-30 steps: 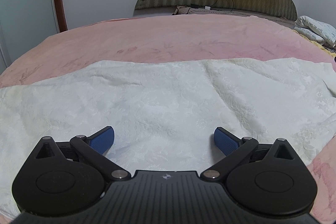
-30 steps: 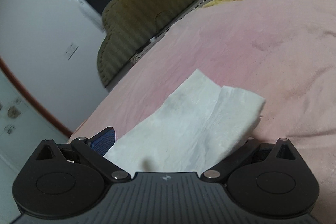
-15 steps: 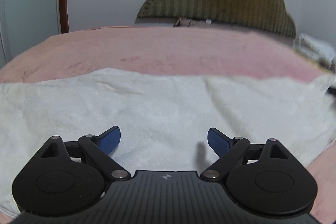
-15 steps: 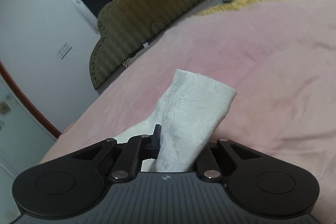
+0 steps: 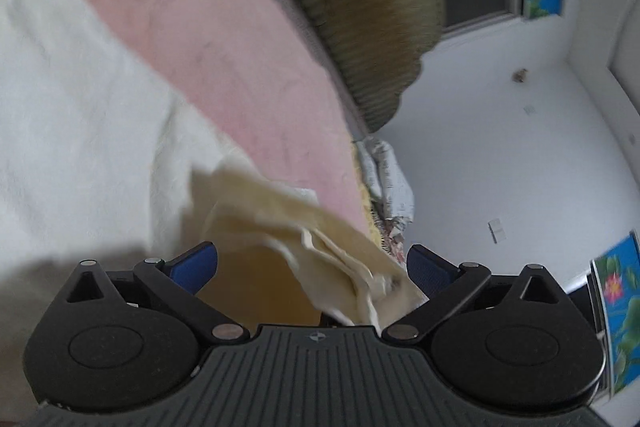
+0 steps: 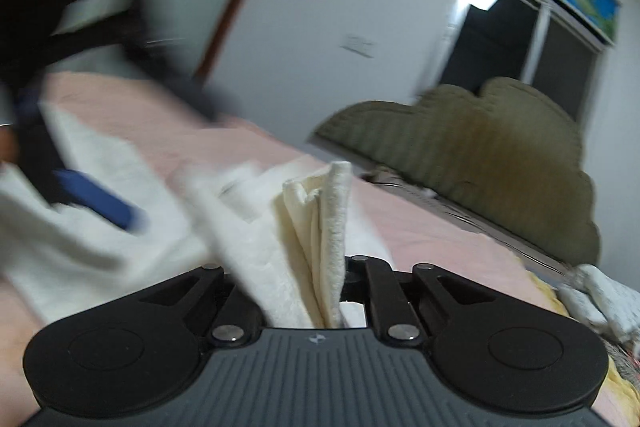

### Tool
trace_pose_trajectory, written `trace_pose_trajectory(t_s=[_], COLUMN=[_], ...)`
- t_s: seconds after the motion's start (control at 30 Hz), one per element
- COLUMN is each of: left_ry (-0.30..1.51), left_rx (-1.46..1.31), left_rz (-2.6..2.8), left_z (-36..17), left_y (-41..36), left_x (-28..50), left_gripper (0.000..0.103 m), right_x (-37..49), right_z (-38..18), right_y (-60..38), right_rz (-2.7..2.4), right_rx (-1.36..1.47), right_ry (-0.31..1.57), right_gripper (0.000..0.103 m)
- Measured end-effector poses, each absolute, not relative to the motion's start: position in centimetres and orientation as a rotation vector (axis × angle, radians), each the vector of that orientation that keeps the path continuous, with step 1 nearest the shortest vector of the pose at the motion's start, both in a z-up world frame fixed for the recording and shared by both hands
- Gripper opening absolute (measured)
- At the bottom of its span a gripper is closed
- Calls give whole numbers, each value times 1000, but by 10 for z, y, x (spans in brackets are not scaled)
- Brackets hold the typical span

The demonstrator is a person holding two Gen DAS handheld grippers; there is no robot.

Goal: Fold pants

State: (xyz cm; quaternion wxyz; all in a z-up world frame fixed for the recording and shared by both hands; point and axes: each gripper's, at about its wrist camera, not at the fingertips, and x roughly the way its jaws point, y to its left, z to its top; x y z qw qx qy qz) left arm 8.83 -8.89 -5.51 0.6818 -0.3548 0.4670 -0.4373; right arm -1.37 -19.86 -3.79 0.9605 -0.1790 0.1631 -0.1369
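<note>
Pants (image 6: 320,251): white textured cloth, bunched, pinched by right gripper (image 6: 320,291).

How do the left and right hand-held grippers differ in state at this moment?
The left hand-held gripper is open, its blue fingers spread wide; the right hand-held gripper is shut. The left only has an edge of the cream pants lying loose between its fingers; the right pinches a bunched fold. Both are over the pink bed.

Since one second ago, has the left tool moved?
Yes. The left tool has swung right and rolled: the green headboard, earlier level at top centre, now slants at upper right, with the white pants at left.
</note>
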Motion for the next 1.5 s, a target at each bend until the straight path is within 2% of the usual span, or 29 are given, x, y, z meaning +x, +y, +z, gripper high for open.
trace_pose_trajectory(t_s=[0.13, 0.3, 0.37, 0.4, 0.43, 0.5, 0.57, 0.63, 0.7, 0.87, 0.9, 0.97, 1.0, 1.03, 1.1, 1.23, 1.33, 1.37, 1.43, 1.5], left_ry=[1169, 1207, 1217, 1221, 1226, 1218, 1192, 1158, 1138, 1198, 1208, 1219, 1226, 1229, 1183, 985, 848, 841, 869, 930], left_rx=[-933, -1017, -1019, -1012, -1008, -1036, -1062, -1075, -1139, -1221, -1203, -1185, -1182, -1163, -1054, -673, -340, -259, -187, -144], left_rz=[-889, -844, -855, -860, -865, -871, -894, -910, -909, -921, -908, -901, -909, -924, -906, -832, -705, -670, -592, -561], left_z=[-83, -85, -83, -82, -81, -79, -74, -67, -66, -76, -77, -81, -82, -83, -72, -18, 8, 8, -7, -29], left_y=[-91, -90, -89, -89, -85, -75, -63, -49, -36, -46, -51, -59, -62, -62, -55, -42, -42, -44, -46, -47], left_x=[108, 135, 140, 142, 144, 146, 145, 141, 136, 138, 139, 143, 145, 148, 154, 155, 144, 144, 147, 151], left_gripper=[102, 101, 92, 82, 75, 75, 78, 94, 103, 103, 101, 78, 45, 25, 8, 6, 9, 10, 24, 25], right_x=[-13, -16, -14, -6, -4, 2, 10, 20, 28, 24, 22, 19, 18, 19, 23, 40, 58, 65, 80, 94], right_z=[-41, -36, -33, -30, -28, -22, -16, -11, -7, -8, -9, -11, -13, -16, -21, -21, -22, -25, -37, -53], right_y=[-184, -174, -172, -175, -173, -168, -165, -165, -167, -162, -158, -152, -148, -145, -138, -122, -104, -98, -89, -84], right_rz=[-251, -229, -225, -222, -218, -208, -206, -227, -241, -206, -189, -158, -152, -150, -143, -77, -14, 11, 50, 73], right_rx=[-333, -342, -337, -338, -337, -322, -302, -290, -260, -227, -235, -255, -281, -319, -381, -403, -399, -401, -416, -431], right_ry=[329, 318, 307, 301, 291, 272, 255, 242, 248, 262, 264, 269, 273, 283, 314, 324, 320, 335, 390, 473], right_gripper=[9, 10, 10, 10, 10, 10, 10, 10, 10, 10, 10, 10, 10, 10, 10, 10, 10, 10, 10, 10])
